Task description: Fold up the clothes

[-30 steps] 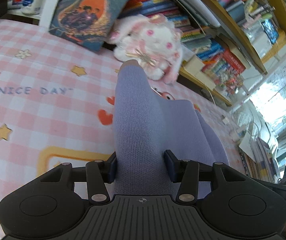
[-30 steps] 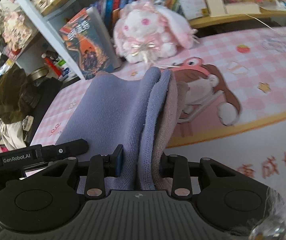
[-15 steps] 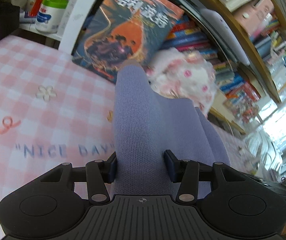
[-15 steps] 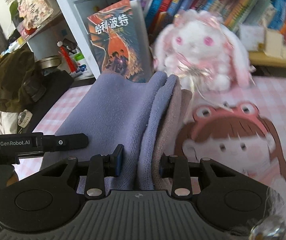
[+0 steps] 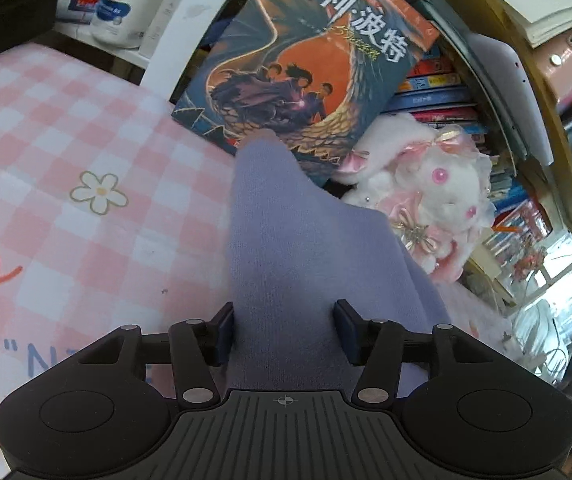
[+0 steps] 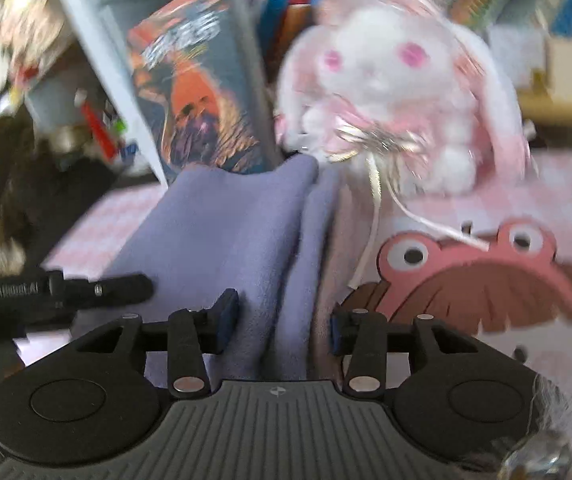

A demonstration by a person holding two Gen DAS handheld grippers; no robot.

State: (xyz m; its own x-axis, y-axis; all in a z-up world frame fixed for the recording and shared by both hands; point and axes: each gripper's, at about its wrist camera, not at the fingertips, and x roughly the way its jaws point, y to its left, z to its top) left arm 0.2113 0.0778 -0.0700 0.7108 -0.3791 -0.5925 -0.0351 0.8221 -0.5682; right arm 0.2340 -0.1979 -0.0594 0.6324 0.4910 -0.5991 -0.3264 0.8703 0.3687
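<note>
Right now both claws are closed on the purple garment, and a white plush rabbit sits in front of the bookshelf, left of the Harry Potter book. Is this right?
One detail is wrong. The plush rabbit sits right of the book, not left; the left wrist view shows it. Both the left claw and right claw are indeed closed on the purple garment.

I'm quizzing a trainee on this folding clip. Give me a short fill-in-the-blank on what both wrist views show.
1. Both hand-held grippers, left and right, are shut on the ____ garment.
2. The book leans beside a plush ____.
3. The checked cloth under the garment is white and ____.
4. A cartoon ____ hat is printed near the right gripper.

Missing words: purple; rabbit; pink; frog
</note>
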